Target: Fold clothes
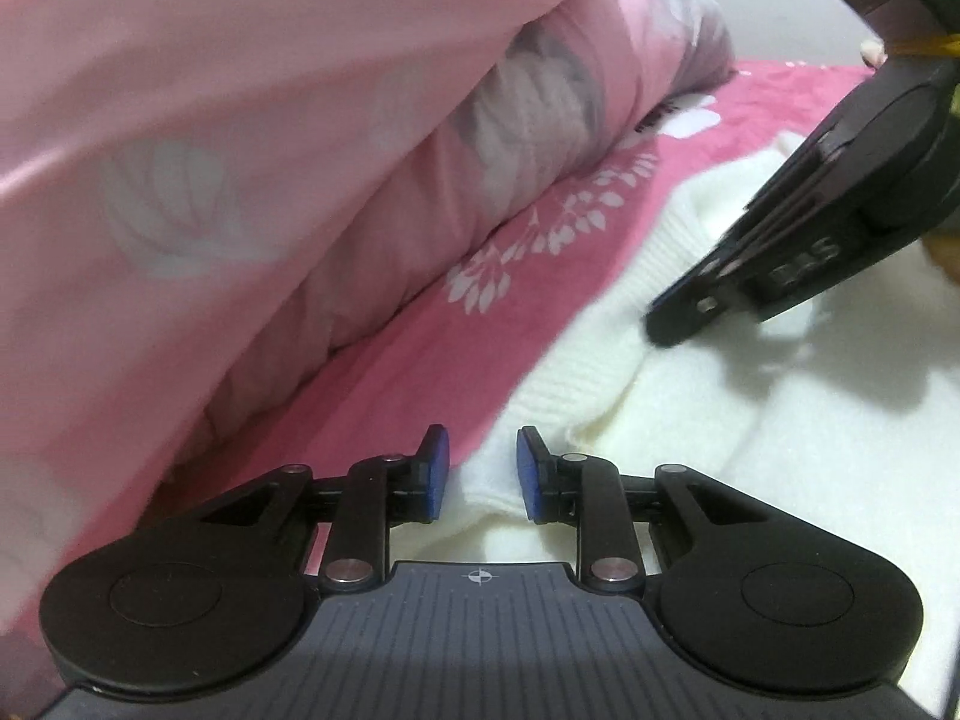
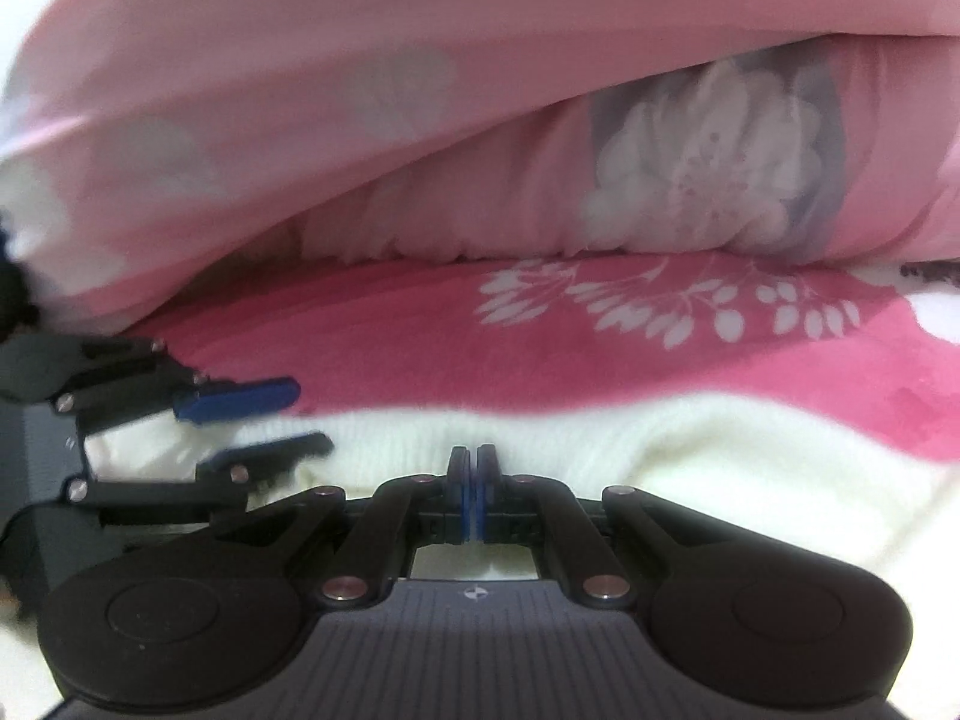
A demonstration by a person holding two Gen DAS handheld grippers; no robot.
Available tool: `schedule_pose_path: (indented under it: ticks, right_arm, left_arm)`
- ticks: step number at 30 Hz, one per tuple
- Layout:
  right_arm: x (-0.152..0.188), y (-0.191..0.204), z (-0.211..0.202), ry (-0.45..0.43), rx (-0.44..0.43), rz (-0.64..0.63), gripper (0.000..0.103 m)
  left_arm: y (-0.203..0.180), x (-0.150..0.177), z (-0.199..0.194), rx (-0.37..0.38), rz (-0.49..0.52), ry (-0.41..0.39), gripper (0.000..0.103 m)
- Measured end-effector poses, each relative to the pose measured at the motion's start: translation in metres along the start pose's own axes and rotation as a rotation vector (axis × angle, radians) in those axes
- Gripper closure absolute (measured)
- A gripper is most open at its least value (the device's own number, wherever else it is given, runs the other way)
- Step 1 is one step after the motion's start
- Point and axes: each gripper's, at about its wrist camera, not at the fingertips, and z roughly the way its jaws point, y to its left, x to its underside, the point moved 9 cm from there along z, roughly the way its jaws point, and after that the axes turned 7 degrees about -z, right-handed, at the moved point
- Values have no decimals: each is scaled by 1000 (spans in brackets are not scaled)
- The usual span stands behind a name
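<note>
Left wrist view: the cream knitted sweater (image 1: 690,420) lies on the pink flowered bed sheet (image 1: 432,336). A ribbed edge runs between the left gripper (image 1: 483,474)'s slightly spread fingers, pads not pressing.

Right wrist view: the right gripper (image 2: 472,480)'s fingers are pressed together over the sweater's edge; whether cloth is pinched, I cannot tell.

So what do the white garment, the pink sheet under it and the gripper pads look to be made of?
White garment: looks like a soft knit, matte, with ribbed rows along its edge. Pink sheet: seemingly a plush or brushed fabric, matte, printed with white leaves; blur leaves the weave open. Pads of the left gripper: blue, smooth, probably rubber or plastic.
</note>
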Motion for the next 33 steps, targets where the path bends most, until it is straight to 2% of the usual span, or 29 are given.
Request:
schedule_pose_path:
  ticks: [5, 10, 13, 16, 19, 20, 24, 30, 33]
  right_arm:
    - [4, -4, -21, -25, -16, 16, 102]
    - [-14, -10, -51, -123, -40, 57, 102]
    - [-25, -14, -54, -139, -28, 55, 101]
    - [-22, -15, -41, -100, -17, 26, 101]
    - [-4, -17, -19, -5, 37, -50, 102]
    - [1, -18, -15, 7, 48, -69, 103]
    - [9, -24, -15, 19, 50, -81, 103]
    - [11, -18, -17, 53, 97, -159, 103]
    - [11, -16, -17, 54, 109, -168, 103]
  left_arm:
    - [12, -9, -22, 15, -65, -46, 78]
    - [18, -16, -38, 37, -105, -104, 77]
    - [7, -18, -35, 95, -103, -100, 77]
    - [-11, -10, -25, 133, -36, -55, 76]
    - [-15, 2, -9, 76, 50, 13, 76]
    - [-14, 1, -10, 77, 46, 11, 76]
    - [-3, 5, -9, 40, 79, 18, 76]
    - [0, 14, -18, 27, 133, 31, 76]
    - [6, 18, -29, 26, 111, 60, 76]
